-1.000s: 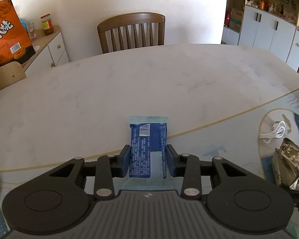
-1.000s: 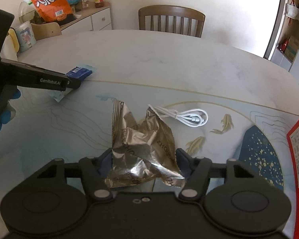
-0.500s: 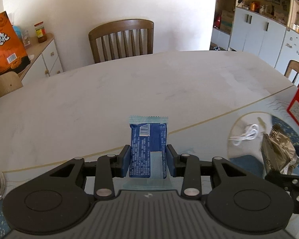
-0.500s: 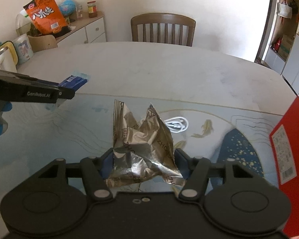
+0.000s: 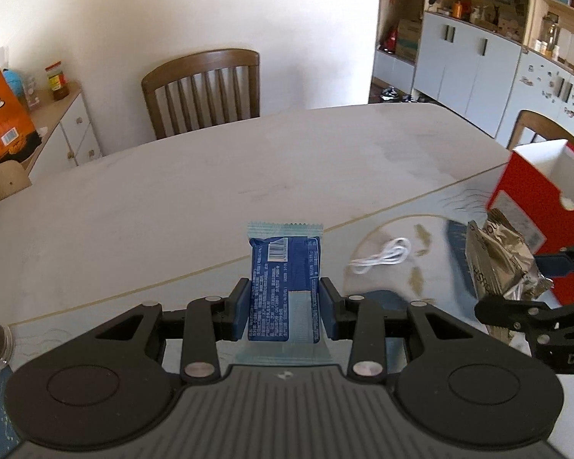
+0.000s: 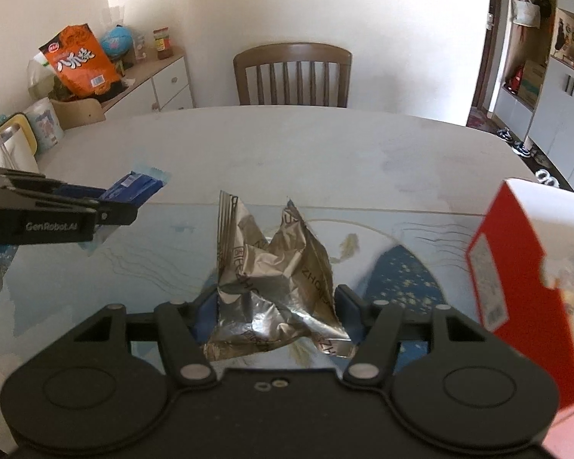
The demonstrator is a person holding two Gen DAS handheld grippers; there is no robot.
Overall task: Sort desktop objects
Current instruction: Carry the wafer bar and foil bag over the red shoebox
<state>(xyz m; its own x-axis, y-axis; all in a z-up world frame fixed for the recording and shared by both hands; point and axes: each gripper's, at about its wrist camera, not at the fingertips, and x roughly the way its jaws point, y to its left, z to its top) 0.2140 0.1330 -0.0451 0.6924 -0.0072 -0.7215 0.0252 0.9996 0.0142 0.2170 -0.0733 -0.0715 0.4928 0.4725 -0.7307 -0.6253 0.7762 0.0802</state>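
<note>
Red and open on top, the big box (image 6: 524, 267) sits on our right, our right gripper (image 6: 275, 302) squeezes the crinkly silver bag (image 6: 271, 271) above the table (image 6: 287, 145), and our left gripper (image 5: 285, 308) pinches the small blue packet (image 5: 285, 279).

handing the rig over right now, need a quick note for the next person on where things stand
Left gripper: shut on the blue snack packet, held above the table.
Right gripper: shut on the crumpled silver wrapper, held in the air close to the open red box on the right.
White cable lies loose on the patterned mat.
Done: both packets picked up.
Left: neither is placed yet; the red box looks like the likely drop spot. The cable is untouched.
</note>
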